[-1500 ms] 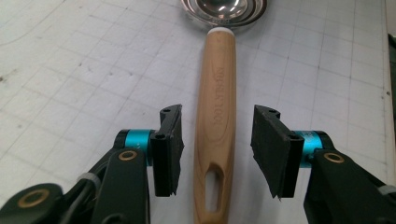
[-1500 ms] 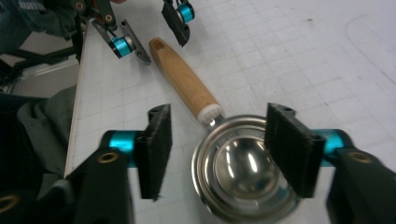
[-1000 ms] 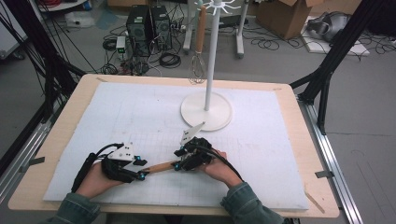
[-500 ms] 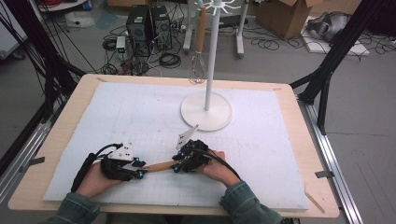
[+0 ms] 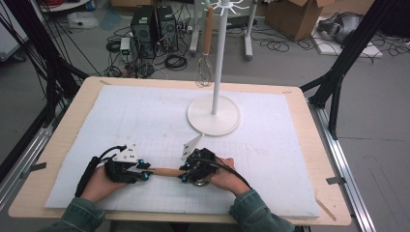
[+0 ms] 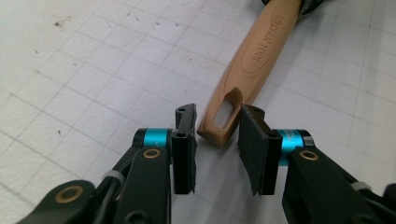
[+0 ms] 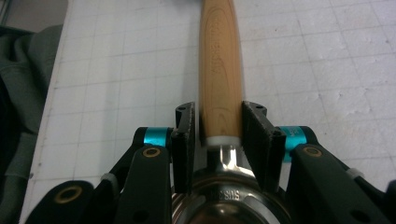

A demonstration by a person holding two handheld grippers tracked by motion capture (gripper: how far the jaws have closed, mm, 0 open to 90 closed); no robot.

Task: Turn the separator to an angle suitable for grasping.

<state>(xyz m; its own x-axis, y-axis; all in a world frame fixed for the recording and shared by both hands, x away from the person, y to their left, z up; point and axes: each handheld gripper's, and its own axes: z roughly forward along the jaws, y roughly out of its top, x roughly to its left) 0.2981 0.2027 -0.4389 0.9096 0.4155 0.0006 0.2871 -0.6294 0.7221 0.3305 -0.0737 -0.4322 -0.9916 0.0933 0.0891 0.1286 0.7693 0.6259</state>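
Here, both grippers pinch a wooden-handled utensil (image 5: 167,171) lying on the mat (image 5: 270,145): left gripper (image 6: 217,140) at the slotted tip, right gripper (image 7: 217,135) near the metal head. The left's shallow end-grip could slip off.

Bare desk (image 5: 121,121) lies ahead of the left claw (image 5: 145,174); the stand (image 5: 213,115) blocks beyond the right claw (image 5: 186,174).
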